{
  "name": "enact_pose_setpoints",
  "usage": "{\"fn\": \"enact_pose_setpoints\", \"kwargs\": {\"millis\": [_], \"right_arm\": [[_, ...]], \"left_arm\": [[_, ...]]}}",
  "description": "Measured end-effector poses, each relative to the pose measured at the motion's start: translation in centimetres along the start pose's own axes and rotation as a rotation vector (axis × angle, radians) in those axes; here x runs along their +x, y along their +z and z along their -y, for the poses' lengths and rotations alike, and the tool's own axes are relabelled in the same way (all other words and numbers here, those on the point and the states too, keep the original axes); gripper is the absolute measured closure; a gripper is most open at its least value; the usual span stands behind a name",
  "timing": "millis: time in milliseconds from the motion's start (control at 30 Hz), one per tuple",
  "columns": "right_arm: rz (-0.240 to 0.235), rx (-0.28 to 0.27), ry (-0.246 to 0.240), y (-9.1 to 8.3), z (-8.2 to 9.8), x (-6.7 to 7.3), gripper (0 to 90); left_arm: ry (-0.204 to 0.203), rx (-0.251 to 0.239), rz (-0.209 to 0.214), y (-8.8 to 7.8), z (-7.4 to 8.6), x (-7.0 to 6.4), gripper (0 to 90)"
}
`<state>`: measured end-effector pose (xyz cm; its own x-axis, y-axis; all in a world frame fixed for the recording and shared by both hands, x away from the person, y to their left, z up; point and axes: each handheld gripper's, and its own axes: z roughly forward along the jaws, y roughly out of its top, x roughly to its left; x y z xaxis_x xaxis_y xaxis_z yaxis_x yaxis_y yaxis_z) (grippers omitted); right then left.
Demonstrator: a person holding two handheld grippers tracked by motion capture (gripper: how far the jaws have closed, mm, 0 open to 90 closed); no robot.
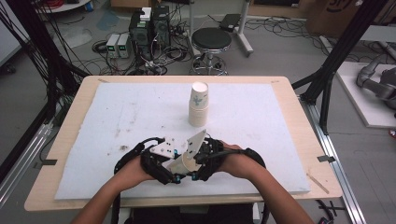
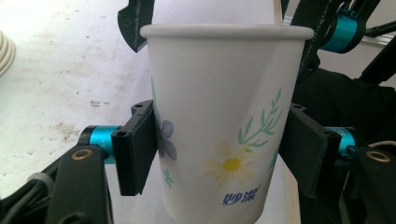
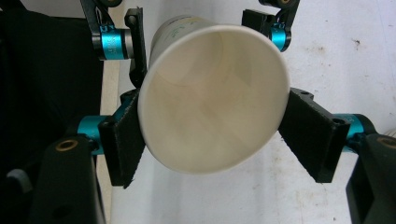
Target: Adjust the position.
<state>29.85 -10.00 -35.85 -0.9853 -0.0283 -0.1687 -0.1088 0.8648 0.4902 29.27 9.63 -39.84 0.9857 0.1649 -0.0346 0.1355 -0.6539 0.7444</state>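
Both claws grasp one paper cup (image 1: 183,162) held sideways just above the tabletop (image 1: 280,140): the left claw (image 2: 219,154) clamps its flowered wall, the right claw (image 3: 212,135) its rim, near the cup stack (image 1: 198,105).

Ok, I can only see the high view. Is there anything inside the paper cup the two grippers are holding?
Observer: No. The right gripper view looks straight into the paper cup, and it is empty.
Operator: Does it have pictures on it?
Observer: Yes, the left gripper view shows a yellow daisy and green leaves on its side.
Operator: Is the left gripper really squeezing it?
Observer: The left gripper has both jaws pressed on the cup's sides.
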Motion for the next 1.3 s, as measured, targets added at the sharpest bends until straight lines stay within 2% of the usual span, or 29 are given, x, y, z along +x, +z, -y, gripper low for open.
{"fn": "enact_pose_setpoints", "kwargs": {"millis": [133,267,400,600,733,833,900,1033,1300], "right_arm": [[-0.003,-0.022,0.018,-0.1,0.2,-0.1,24.5],[-0.009,-0.077,0.060,-0.6,0.5,-0.3,23.0],[-0.024,-0.164,0.102,-1.5,1.2,-0.6,22.5],[0.000,-0.275,0.177,-2.9,2.9,-0.7,22.4],[0.043,-0.353,0.238,-3.4,4.6,-0.7,22.3],[0.068,-0.388,0.291,-3.4,6.1,-0.4,22.1],[0.083,-0.403,0.317,-3.3,7.1,-0.3,22.2],[0.122,-0.427,0.382,-3.1,9.0,0.2,22.2],[0.245,-0.450,0.476,-3.1,12.9,1.1,22.2]], "left_arm": [[-0.010,-0.024,0.000,-0.1,0.0,0.0,31.5],[-0.018,-0.043,-0.006,-0.5,0.1,0.1,31.2],[-0.062,-0.088,-0.008,-0.7,1.0,0.4,30.5],[-0.126,-0.167,-0.037,-1.2,2.7,0.5,29.7],[-0.164,-0.222,-0.068,-1.7,4.0,0.6,29.6],[-0.191,-0.264,-0.094,-2.2,4.9,0.7,29.4],[-0.201,-0.275,-0.107,-2.4,5.2,0.8,29.4],[-0.233,-0.339,-0.163,-3.3,6.5,1.1,29.3],[-0.279,-0.428,-0.280,-4.6,8.1,1.8,29.1]]}}
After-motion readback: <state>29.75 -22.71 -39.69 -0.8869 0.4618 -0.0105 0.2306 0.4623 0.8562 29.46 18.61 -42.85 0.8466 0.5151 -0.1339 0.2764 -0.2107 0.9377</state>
